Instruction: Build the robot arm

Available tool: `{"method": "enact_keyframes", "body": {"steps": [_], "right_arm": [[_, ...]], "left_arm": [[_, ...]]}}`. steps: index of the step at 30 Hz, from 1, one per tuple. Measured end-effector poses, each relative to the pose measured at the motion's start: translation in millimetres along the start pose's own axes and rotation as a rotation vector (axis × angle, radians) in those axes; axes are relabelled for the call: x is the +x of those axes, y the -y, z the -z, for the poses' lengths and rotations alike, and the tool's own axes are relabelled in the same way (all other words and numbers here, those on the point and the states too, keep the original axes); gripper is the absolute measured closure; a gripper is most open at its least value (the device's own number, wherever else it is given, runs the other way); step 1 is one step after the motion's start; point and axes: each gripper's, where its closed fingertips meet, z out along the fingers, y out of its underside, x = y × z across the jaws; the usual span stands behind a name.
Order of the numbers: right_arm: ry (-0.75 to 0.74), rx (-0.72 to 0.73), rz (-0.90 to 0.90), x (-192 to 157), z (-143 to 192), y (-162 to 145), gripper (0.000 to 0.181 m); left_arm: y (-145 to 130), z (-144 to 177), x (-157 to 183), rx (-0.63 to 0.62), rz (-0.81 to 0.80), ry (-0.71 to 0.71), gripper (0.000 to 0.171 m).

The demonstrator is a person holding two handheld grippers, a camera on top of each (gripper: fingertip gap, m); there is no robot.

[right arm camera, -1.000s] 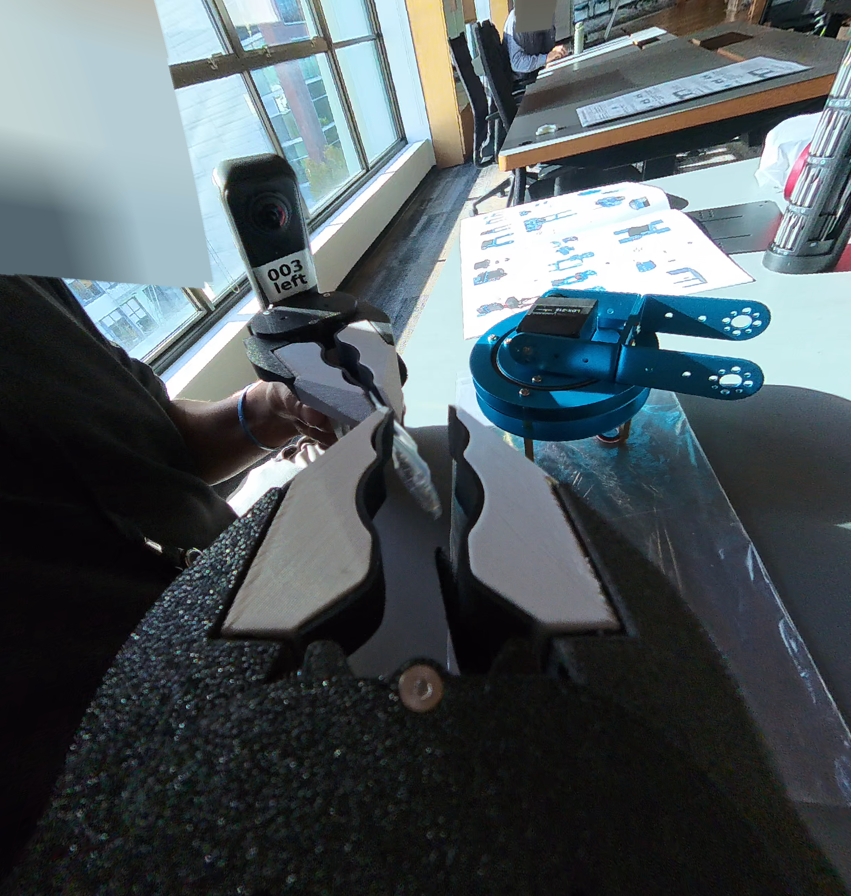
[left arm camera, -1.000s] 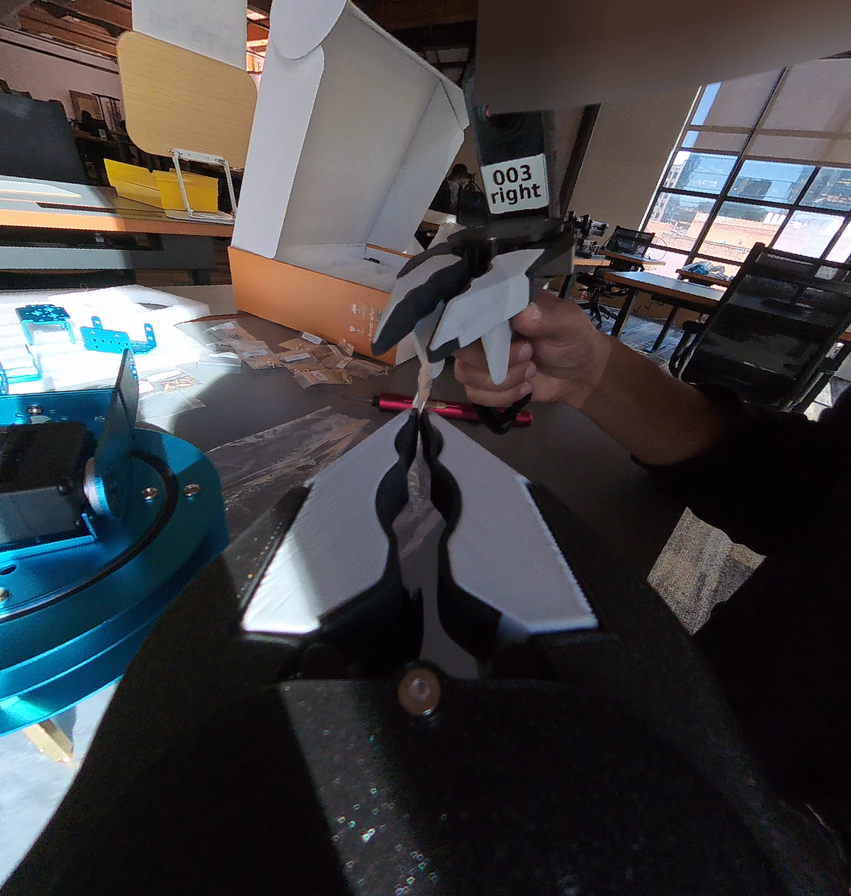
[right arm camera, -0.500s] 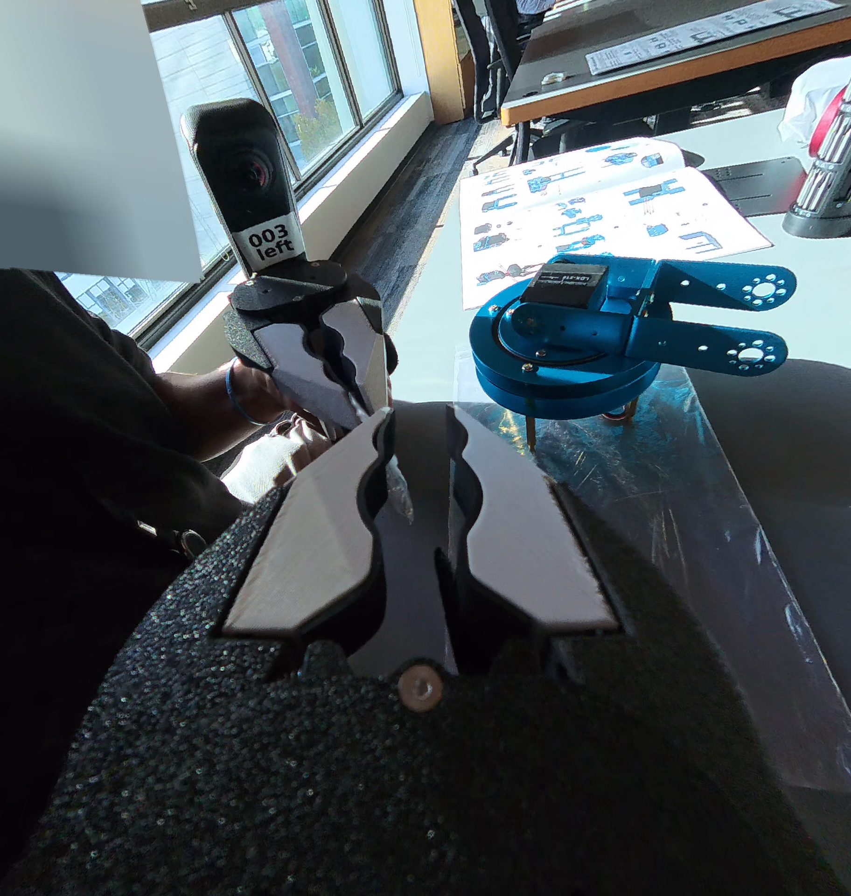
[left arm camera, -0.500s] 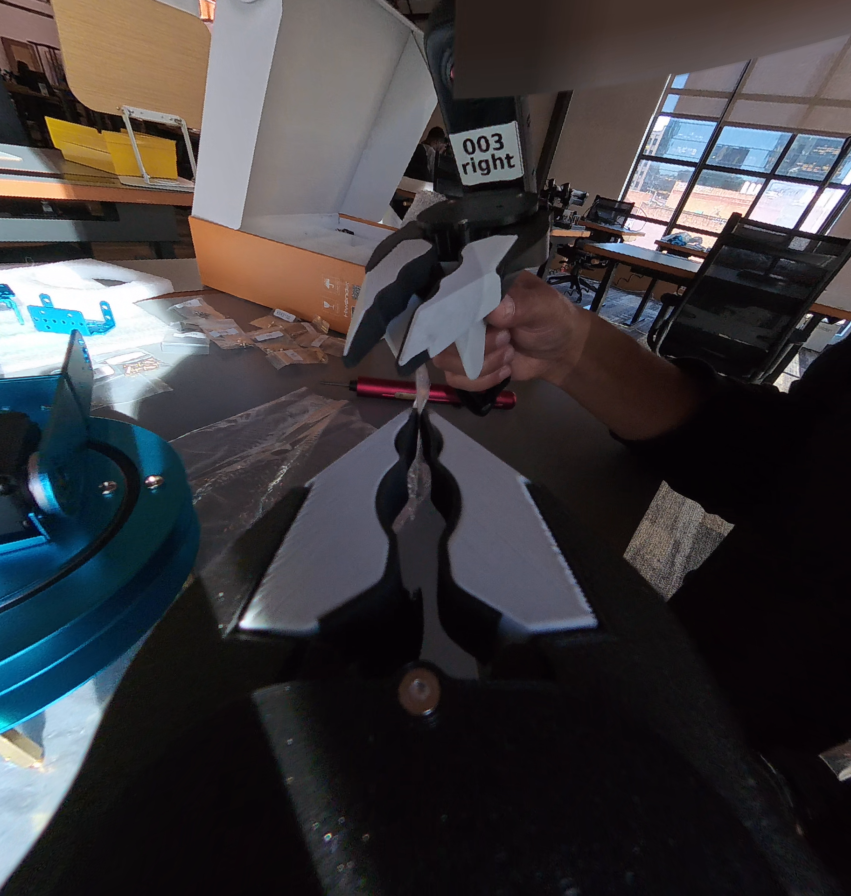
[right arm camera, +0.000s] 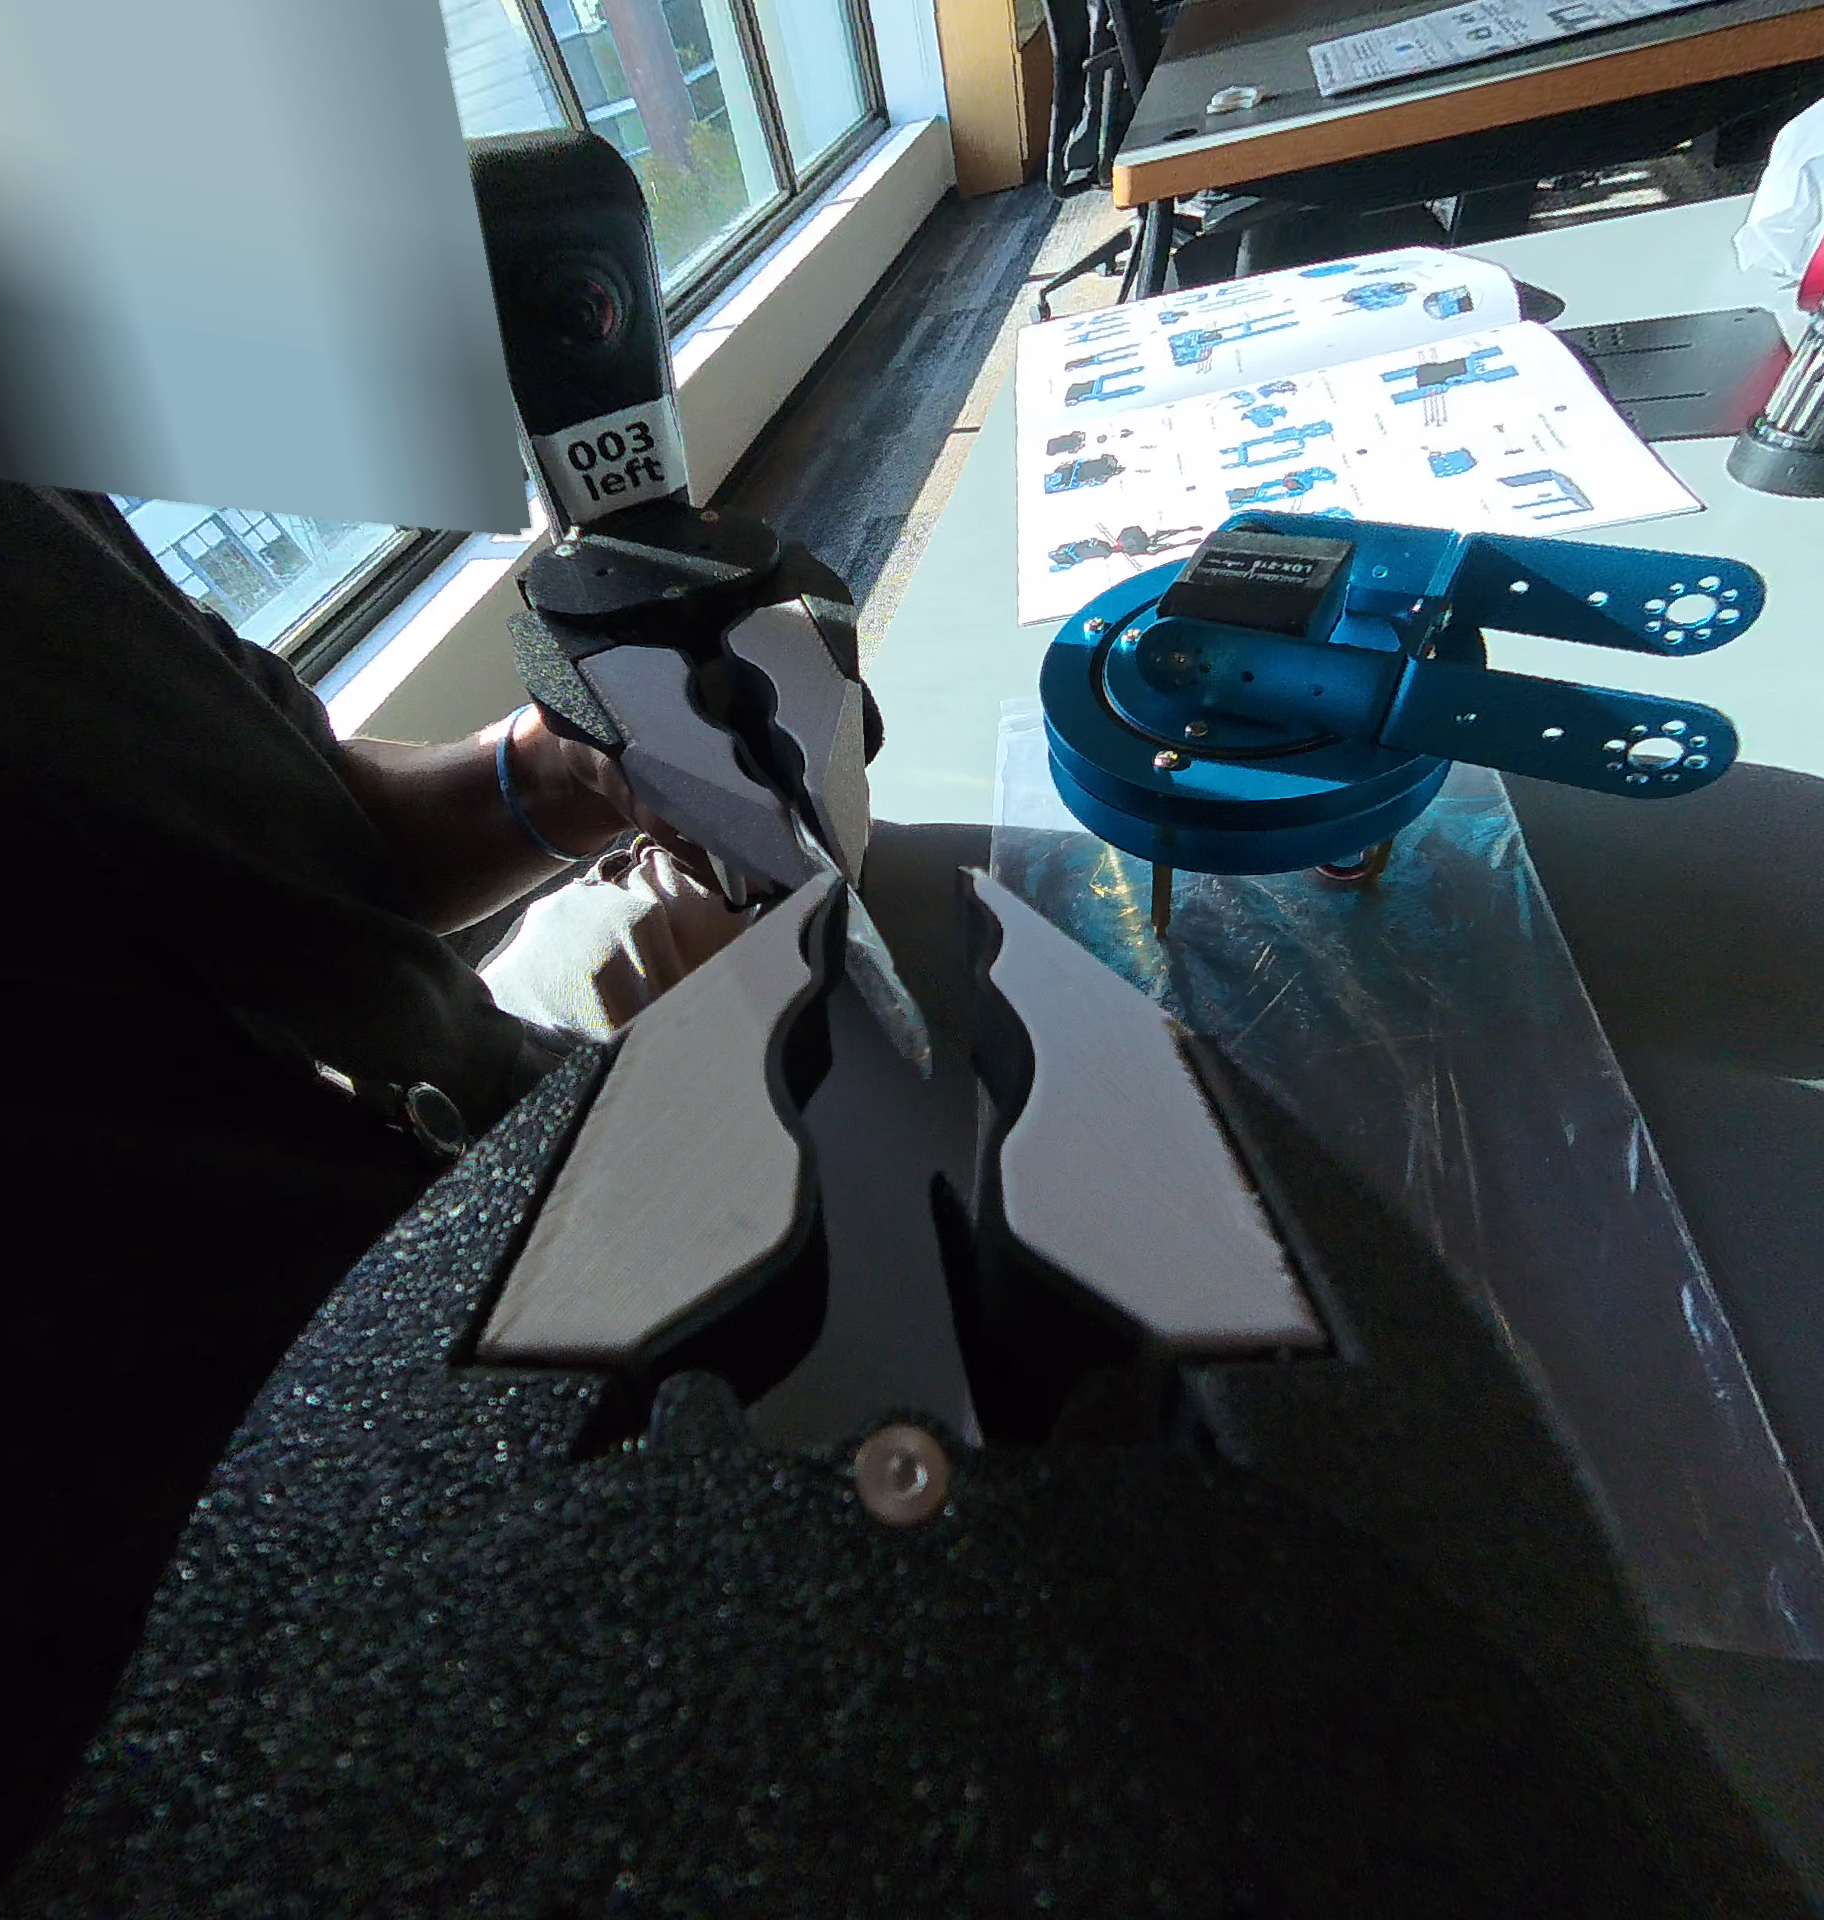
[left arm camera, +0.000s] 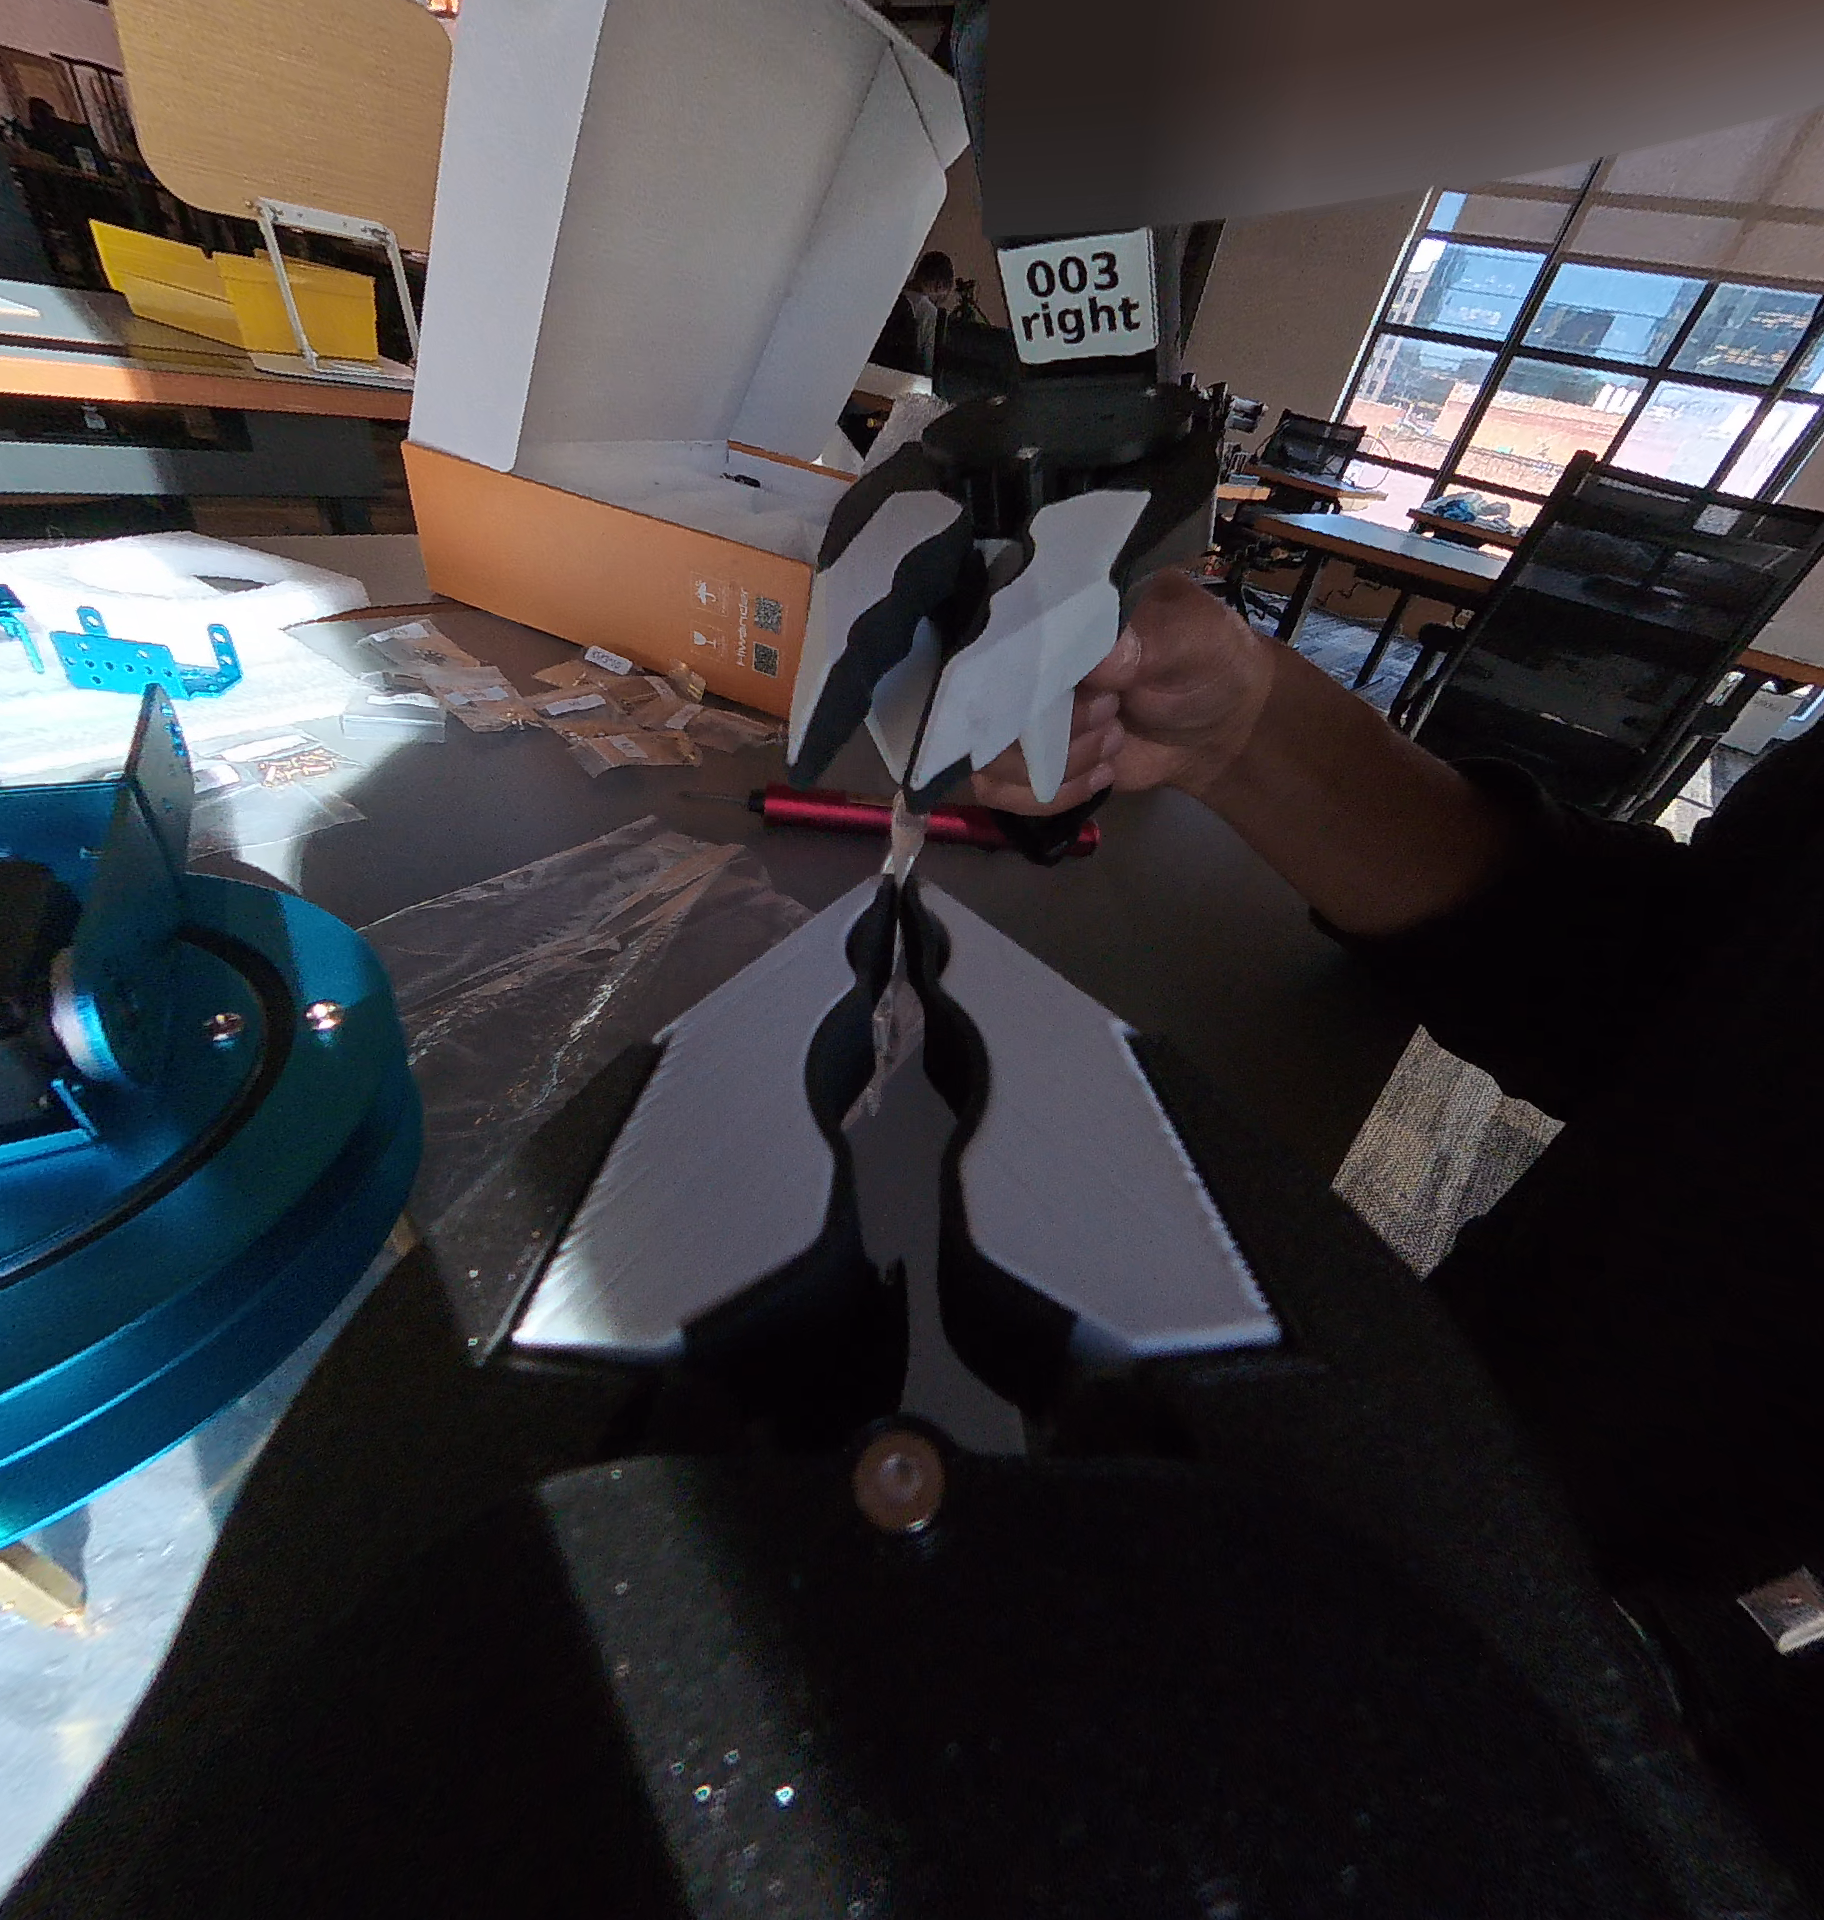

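My left gripper (left arm camera: 900, 883) is shut on a small clear plastic bag (left arm camera: 887, 1023), pinched at the fingertips above a dark table. The bag's upper end reaches the right gripper (left arm camera: 866, 784), which a hand holds just beyond it. In the right wrist view my right gripper (right arm camera: 906, 881) has its jaws apart. The bag (right arm camera: 887, 987) lies between them against the left finger. The left gripper (right arm camera: 830, 868) meets it tip to tip from the upper left.
A blue servo turntable assembly (right arm camera: 1251, 769) stands on a clear plastic sheet (right arm camera: 1407, 1039), at the left in the left wrist view (left arm camera: 160, 1143). An open booklet (right arm camera: 1303, 416) lies behind it. A red screwdriver (left arm camera: 835, 808), small screw bags (left arm camera: 575, 717) and an open orange-and-white box (left arm camera: 596, 582) lie beyond. The grippers are tip to tip, or close to it.
Both grippers have swayed slightly while staying tip to tip. The left stays shut on the bag and the right jaws stay apart.
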Motion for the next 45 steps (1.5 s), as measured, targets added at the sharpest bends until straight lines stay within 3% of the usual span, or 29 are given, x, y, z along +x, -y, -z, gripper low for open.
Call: {"method": "enact_keyframes", "body": {"steps": [5,13,21,45], "right_arm": [[-0.063,0.006,0.037,7.1,2.4,2.4,0.164],[-0.012,-0.004,0.049,-3.7,8.8,2.4,0.164],[-0.025,-0.079,0.077,-5.2,4.1,-9.4,0.162],[-0.049,-0.108,0.095,-4.0,6.1,-13.3,0.162]], "left_arm": [[-2.7,-1.8,4.8,-0.019,-0.009,-0.021,0.171],[-4.0,-1.0,4.4,-0.024,0.007,-0.026,0.171],[-7.5,-2.4,7.3,-0.047,-0.009,-0.028,0.171],[-14.5,-5.1,12.2,-0.091,-0.04,-0.043,0.171]]}}
